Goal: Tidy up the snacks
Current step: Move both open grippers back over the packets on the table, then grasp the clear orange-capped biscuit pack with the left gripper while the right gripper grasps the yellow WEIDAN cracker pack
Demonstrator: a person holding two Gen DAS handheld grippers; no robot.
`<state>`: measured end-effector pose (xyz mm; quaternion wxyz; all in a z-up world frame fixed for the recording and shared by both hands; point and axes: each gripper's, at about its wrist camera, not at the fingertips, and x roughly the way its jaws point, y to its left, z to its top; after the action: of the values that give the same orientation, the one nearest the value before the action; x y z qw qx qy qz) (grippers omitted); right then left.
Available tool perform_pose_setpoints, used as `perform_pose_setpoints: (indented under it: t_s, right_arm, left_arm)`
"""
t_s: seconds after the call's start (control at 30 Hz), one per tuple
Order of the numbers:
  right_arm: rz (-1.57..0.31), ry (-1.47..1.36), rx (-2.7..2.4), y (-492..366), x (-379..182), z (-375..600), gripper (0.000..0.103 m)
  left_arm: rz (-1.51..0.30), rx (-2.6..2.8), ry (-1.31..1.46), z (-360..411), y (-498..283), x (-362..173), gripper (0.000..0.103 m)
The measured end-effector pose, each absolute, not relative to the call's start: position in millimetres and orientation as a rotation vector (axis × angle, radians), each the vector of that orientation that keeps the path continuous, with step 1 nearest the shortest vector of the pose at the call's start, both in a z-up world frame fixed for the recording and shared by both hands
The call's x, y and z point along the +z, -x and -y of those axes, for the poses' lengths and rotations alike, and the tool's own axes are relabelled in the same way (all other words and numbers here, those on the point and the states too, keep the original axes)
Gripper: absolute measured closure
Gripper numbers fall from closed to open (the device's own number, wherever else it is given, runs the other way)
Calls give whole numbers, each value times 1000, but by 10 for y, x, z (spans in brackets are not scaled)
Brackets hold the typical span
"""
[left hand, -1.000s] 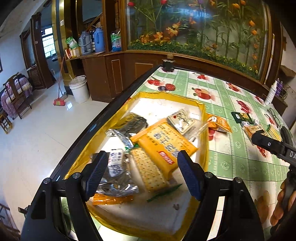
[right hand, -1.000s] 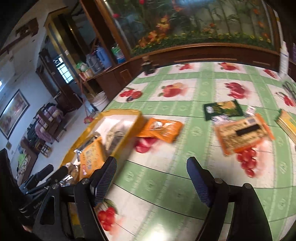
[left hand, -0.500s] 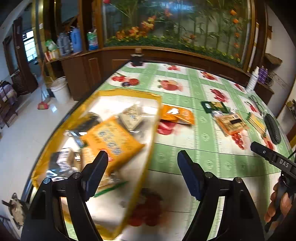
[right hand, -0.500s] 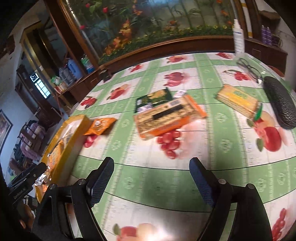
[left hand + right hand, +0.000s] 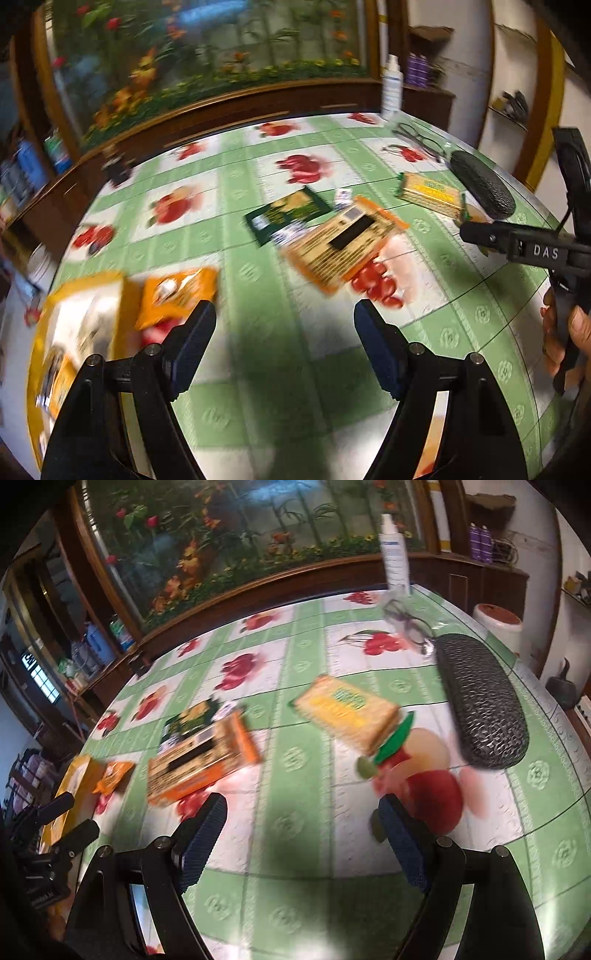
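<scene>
Snack packs lie loose on the fruit-print tablecloth: a large orange cracker pack (image 5: 343, 243) (image 5: 201, 762), a dark green packet (image 5: 286, 214) (image 5: 190, 716), a small orange packet (image 5: 177, 295) (image 5: 112, 777) and a yellow cracker pack (image 5: 430, 192) (image 5: 347, 712). A yellow tray (image 5: 77, 291) (image 5: 75, 779) with snacks in it sits at the left. My left gripper (image 5: 284, 332) is open and empty above the cloth, short of the large orange pack. My right gripper (image 5: 303, 823) is open and empty, short of the yellow cracker pack.
A black glasses case (image 5: 482, 182) (image 5: 480, 699), spectacles (image 5: 408, 622) and a white spray bottle (image 5: 395, 552) stand at the far right of the table. The table's right edge (image 5: 554, 709) curves close by. A wooden cabinet with a flower panel runs behind.
Both grippers have swung to the right, away from the yellow tray and towards the loose packs in the middle and right of the table. Both stay open and empty.
</scene>
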<state>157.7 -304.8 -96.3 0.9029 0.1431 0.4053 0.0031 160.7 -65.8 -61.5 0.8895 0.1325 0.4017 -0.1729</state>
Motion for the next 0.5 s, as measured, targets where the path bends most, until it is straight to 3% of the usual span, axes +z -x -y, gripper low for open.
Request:
perform_pose_setpoints:
  t_s: [0.2, 0.5]
  right_arm:
    - [-828, -271, 11, -1806, -973, 3227, 17]
    - [-844, 103, 168, -2190, -997, 3030, 14]
  left_arm:
    - [-894, -478, -347, 1051, -1980, -753, 26]
    - [-930, -616, -418, 1275, -2230, -836, 26]
